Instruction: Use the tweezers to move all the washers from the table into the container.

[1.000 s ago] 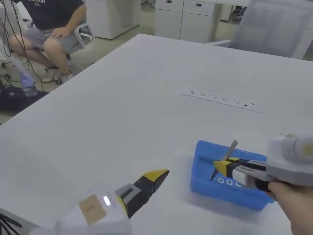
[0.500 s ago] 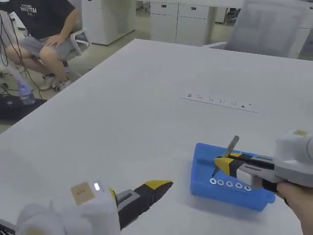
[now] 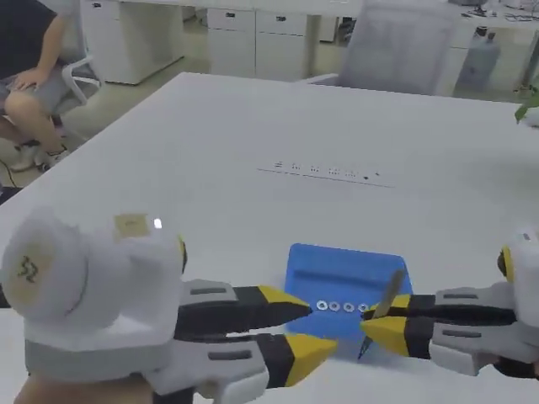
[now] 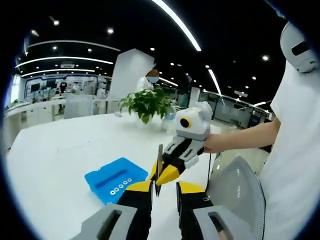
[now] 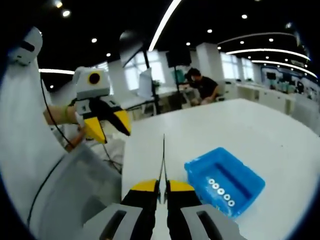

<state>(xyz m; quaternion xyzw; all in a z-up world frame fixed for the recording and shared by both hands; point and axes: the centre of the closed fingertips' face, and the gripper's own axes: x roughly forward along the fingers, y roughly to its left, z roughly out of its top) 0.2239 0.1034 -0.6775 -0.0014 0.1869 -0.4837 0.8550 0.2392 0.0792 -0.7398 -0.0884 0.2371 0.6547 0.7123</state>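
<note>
Right gripper (image 5: 163, 187): jaws pressed together on the tweezers (image 5: 163, 155), which stand out forward between them with prongs closed. No washer can be made out at the tips. Left gripper (image 4: 162, 189): jaws spread, holding nothing. In the gripper views the two tools face each other, near together.

Risk, as judged: the tweezers are held by a thin shank alone. A knock from the left gripper's spread jaws could twist them in the grip or drop them. Either tool, if it dips, could also strike the container (image 3: 345, 263) and scatter what lies in it.

Five washers (image 3: 341, 307) lie in a row on the container floor, along its near side. In the head view they sit just ahead of both sets of jaws and between them. None can be seen on the bare table (image 3: 253, 168), so the task appears complete.
</note>
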